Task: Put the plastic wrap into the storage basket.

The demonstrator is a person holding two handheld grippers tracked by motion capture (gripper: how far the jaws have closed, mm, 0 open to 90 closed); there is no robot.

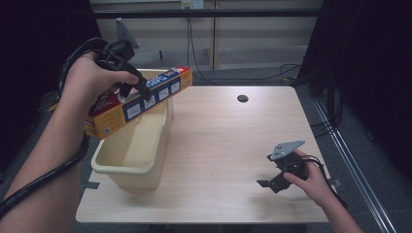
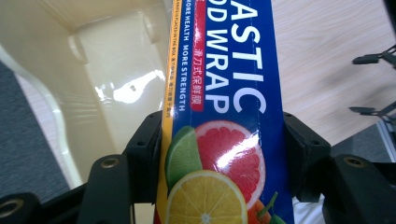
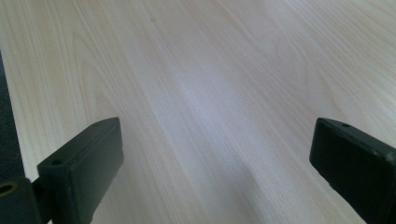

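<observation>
At far left of the high view, the person's left forearm rises from the bottom edge, a black cable trailing along it. The left gripper, held in that hand above the table, is clamped across a long plastic wrap box; in the left gripper view both black jaws press on the box's two long sides, with its blue face and citrus print between them. The box is lifted clear and tilted, its near end lower at the left and its far end higher toward the right, lying over the cream plastic bin. The bin stands on the left part of the table, open side up, and its glossy inner wall shows beneath the box in the left gripper view. Farther right, a small dark round mark lies on the wood near the far edge. At lower right, the right gripper sits low by the table's near corner, well apart from bin and box; its jaws stand wide apart with nothing but bare wood between them.
</observation>
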